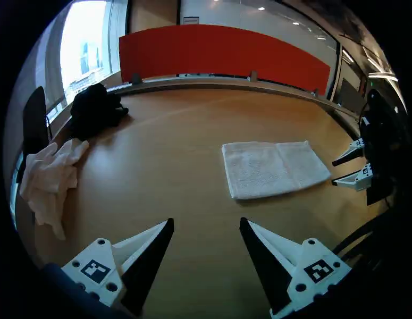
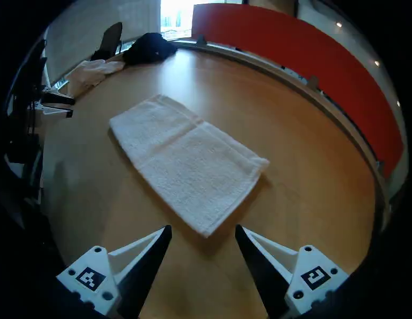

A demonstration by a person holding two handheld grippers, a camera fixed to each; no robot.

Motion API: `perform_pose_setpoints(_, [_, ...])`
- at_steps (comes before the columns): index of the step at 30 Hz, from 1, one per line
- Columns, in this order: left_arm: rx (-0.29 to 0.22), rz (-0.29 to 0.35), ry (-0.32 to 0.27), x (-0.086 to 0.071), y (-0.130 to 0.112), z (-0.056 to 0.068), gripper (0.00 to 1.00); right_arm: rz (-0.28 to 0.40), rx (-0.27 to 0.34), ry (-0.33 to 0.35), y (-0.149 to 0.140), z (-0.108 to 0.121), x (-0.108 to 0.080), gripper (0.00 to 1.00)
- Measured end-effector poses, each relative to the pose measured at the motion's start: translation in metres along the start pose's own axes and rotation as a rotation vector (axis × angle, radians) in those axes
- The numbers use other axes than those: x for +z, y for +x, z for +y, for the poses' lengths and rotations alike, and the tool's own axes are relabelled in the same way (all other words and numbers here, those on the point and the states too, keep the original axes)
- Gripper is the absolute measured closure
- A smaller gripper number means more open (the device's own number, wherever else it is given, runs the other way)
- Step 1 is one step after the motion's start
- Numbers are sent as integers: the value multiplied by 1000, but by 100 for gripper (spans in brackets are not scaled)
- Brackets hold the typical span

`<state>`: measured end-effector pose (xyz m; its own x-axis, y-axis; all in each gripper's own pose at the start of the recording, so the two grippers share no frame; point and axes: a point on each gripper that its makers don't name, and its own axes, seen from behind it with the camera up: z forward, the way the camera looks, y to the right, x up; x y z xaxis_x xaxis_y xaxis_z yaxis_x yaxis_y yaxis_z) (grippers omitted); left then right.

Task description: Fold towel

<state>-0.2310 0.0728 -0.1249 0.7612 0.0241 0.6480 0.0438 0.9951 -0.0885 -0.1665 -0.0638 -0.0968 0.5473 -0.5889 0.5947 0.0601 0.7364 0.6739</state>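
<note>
Looking, in the left gripper view, across the wooden table point(image 1: 168, 149) toward the white towel point(image 1: 272, 167), lying flat in a folded rectangle ahead and to the right. Hovering low at the near edge, the left tool point(image 1: 206, 220), fingers spread wide and gripping nothing, well apart from the towel. Catching at the right edge the right tool point(image 1: 334, 173), pointing in at the towel's short end with its fingers parted. Taking in ceiling lights point(image 1: 296, 23) and a bright window point(image 1: 86, 48) beside a red panel point(image 1: 221, 53).

Looking down, in the right gripper view, from much nearer: the towel point(image 2: 184, 159) running diagonally away, a seam crossing it, its nearest corner lying just ahead of the gap of the right tool point(image 2: 203, 228), released and empty. Showing small at the left edge the left tool point(image 2: 73, 106), parted, aimed sideways at the towel from a distance.

Being cut off, the hands behind both tools; reading merely as a dark shape behind each distant tool. Sitting at the far table edge, a black bundle point(image 1: 97, 109) and a crumpled white cloth point(image 1: 49, 178), too far off for telling what they are. Not allowing a call on whether the right fingertips are touching the table.
</note>
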Motion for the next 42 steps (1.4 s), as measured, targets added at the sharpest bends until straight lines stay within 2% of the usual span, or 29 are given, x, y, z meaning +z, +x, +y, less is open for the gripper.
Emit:
perform_pose_setpoints(7, [-1, 18, 0, -4, -12, -4, 8, -15, -12, 8, -2, -2, 5, 10])
perform_pose_setpoints(12, [-3, 19, 6, -8, -20, -8, 8, -31, -19, 14, -6, 0, 9, 20])
perform_pose_setpoints(22, [-43, 45, 28, -23, -22, -12, 8, -62, -33, 18, -12, 4, 11, 48])
perform_pose_setpoints(24, [-44, 51, 27, -25, -22, -12, 8, -68, -32, 23, -13, 3, 12, 58])
perform_pose_setpoints(30, [-33, 66, 23, -30, -20, -12, 8, -71, -34, 32, -13, 2, 13, 79])
perform_pose_setpoints(34, [-28, 68, 23, -33, -19, -12, 8, -66, -36, 34, -12, 2, 12, 97])
perform_pose_setpoints(42, [-35, 85, 27, -37, -13, -11, 8, -43, -34, 19, -3, 6, 4, 98])
